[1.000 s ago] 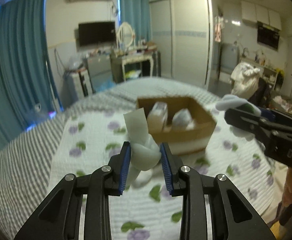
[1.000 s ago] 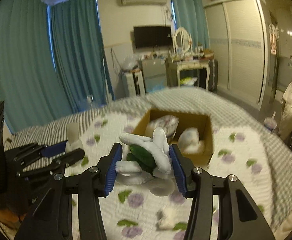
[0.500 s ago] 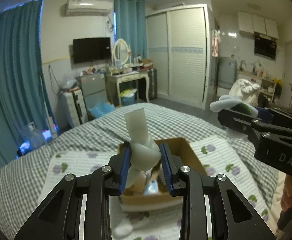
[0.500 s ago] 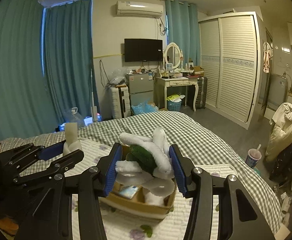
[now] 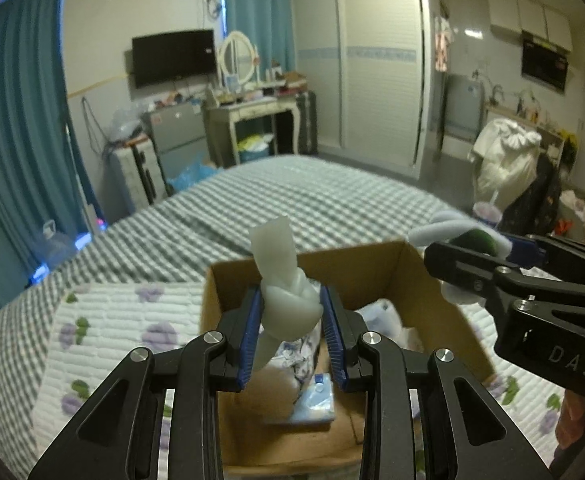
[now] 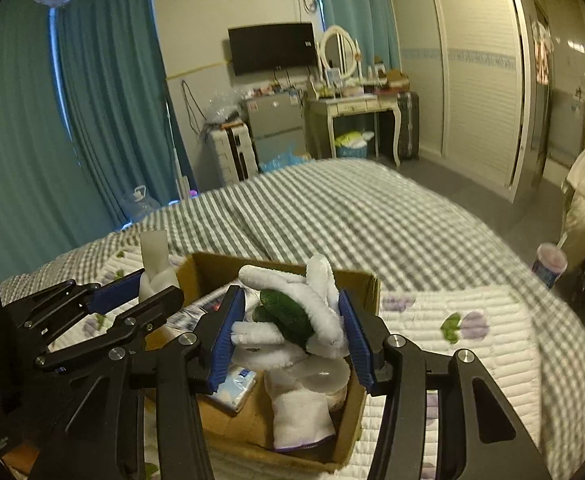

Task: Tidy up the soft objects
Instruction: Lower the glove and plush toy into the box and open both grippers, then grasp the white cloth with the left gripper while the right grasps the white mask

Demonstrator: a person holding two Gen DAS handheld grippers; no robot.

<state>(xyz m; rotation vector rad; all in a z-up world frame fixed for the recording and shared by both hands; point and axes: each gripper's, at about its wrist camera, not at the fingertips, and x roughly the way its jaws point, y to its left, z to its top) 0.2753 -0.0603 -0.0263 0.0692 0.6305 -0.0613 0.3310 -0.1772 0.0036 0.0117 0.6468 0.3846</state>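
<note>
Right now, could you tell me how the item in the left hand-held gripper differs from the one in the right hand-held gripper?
The knotted foam strip in the left hand-held gripper is one pale, smooth piece tied in a knot with a tail sticking up. The fuzzy toy in the right hand-held gripper is white and green, fluffy, with several loops splaying out. Both are pinched between blue pads above the open cardboard box.

Both views look forward along their own fingers, close above the cardboard box (image 5: 432, 280) on the bed (image 5: 312, 200), tilted slightly down toward the far wall beyond it. The left wrist view sits left of the box (image 6: 366, 284), the right wrist view right of it. Both share the box, the bed (image 6: 372, 216), and each other's gripper: right gripper (image 5: 488, 256) at the left view's right edge, left gripper (image 6: 140, 300) at the right view's left edge.
</note>
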